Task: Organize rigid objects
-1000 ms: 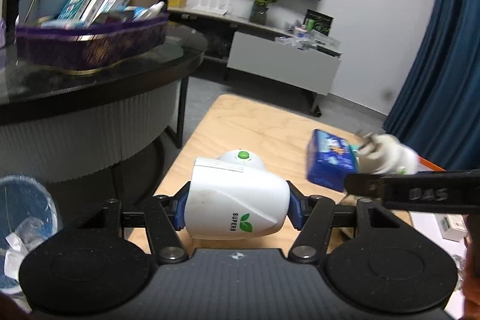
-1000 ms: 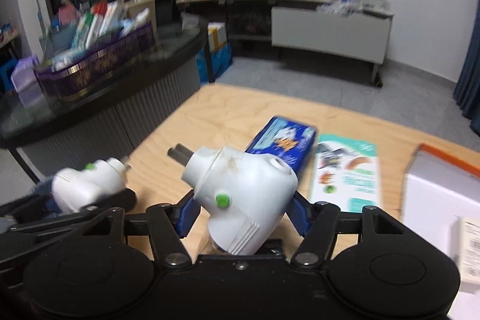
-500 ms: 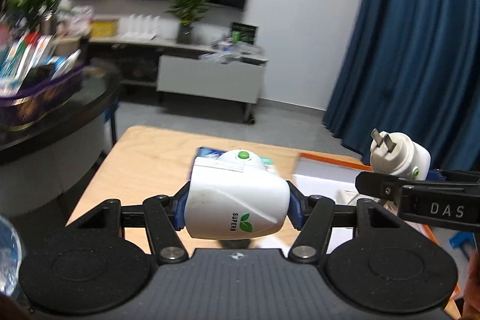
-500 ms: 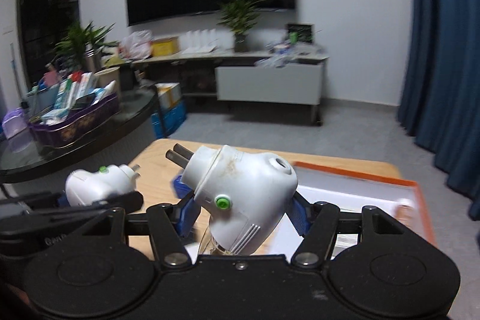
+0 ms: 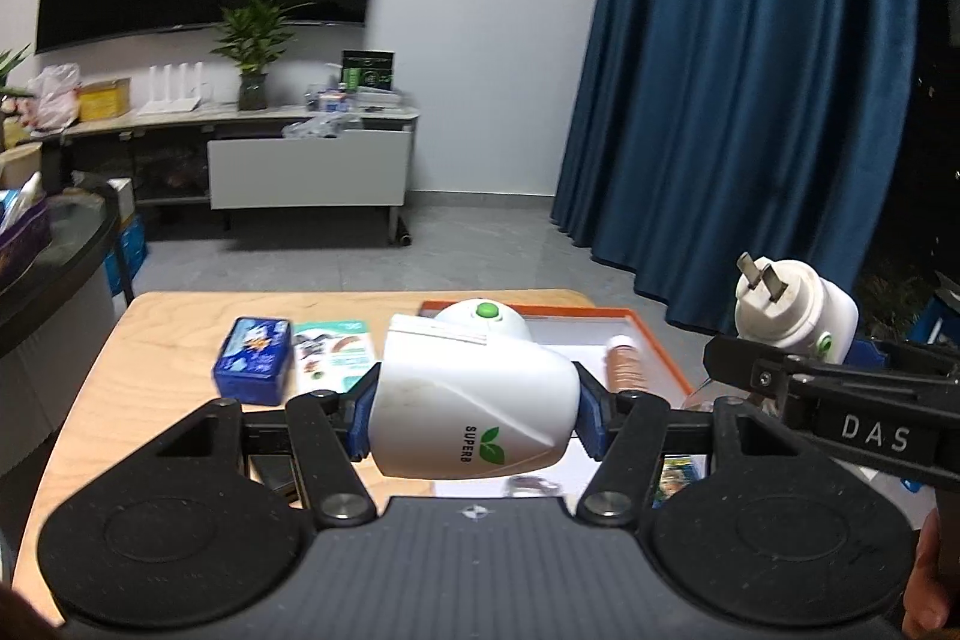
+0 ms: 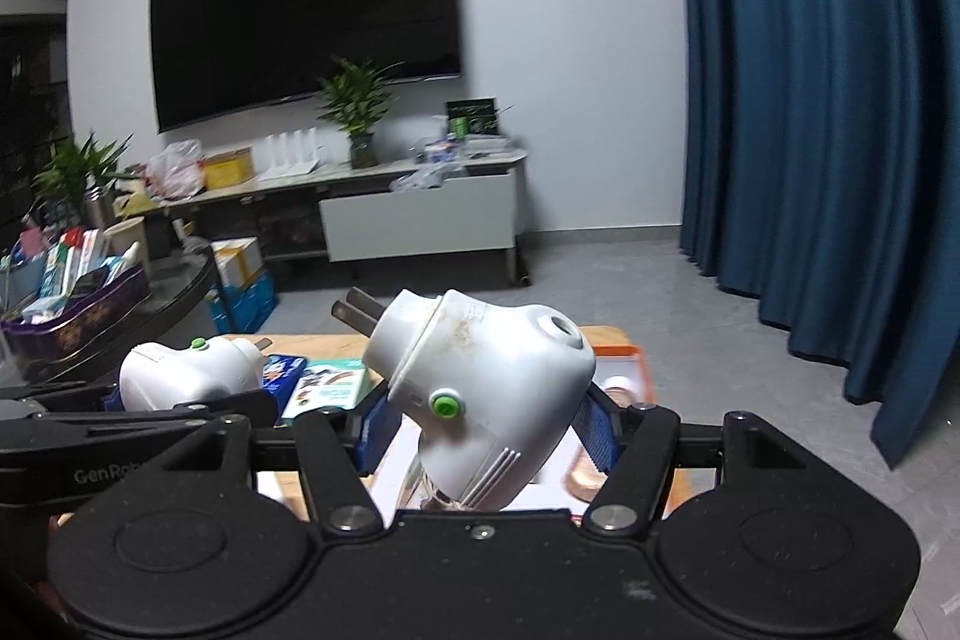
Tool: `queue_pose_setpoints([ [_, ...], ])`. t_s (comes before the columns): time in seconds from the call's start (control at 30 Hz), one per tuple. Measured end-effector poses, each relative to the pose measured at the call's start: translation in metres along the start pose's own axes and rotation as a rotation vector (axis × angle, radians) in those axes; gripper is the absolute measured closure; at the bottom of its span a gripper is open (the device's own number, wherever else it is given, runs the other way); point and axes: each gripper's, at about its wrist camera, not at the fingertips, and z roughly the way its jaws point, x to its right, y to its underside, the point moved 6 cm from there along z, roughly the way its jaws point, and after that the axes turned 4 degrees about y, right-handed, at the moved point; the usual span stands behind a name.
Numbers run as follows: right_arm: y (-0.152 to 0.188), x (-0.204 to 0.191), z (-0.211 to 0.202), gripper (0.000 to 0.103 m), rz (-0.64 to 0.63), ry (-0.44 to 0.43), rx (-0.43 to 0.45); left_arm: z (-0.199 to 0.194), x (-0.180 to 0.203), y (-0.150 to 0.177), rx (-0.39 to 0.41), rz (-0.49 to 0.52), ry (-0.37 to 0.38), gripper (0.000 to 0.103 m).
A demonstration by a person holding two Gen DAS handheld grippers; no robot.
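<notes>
My left gripper (image 5: 474,415) is shut on a white plug-in device (image 5: 456,388) with a green button and a "SUPERB" label, held above the wooden table (image 5: 168,340). My right gripper (image 6: 486,424) is shut on a second white plug-in device (image 6: 498,370), tilted, its two prongs pointing up and left. In the left wrist view that second device (image 5: 792,310) hangs at the right, over the far side of a white tray with an orange rim (image 5: 600,307). A copper-coloured cylinder (image 5: 624,361) lies in the tray.
A blue box (image 5: 255,358) and a green-and-white packet (image 5: 333,349) lie on the table left of the tray. A dark round table with a purple basket (image 6: 78,316) stands at the left. Blue curtains (image 5: 750,100) hang at the right.
Both grippers have swung to the right and risen a little, from facing the round table to facing the tray and the curtain. Each still holds its white device.
</notes>
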Motion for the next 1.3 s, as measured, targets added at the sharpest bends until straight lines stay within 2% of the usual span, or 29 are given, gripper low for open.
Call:
queue_pose_setpoints([
  [0.2,-0.002,0.020,-0.010,0.029,0.044,0.020,0.026,0.005,0.018,-0.005,0.004,0.021,0.019,0.041],
  [0.43,0.001,0.022,-0.009,0.029,0.038,0.013,0.020,-0.002,0.026,0.006,-0.003,0.007,0.009,0.041],
  [1.3,0.004,0.018,-0.005,0.029,-0.001,0.005,0.002,-0.010,0.020,0.012,0.009,-0.053,0.008,0.041],
])
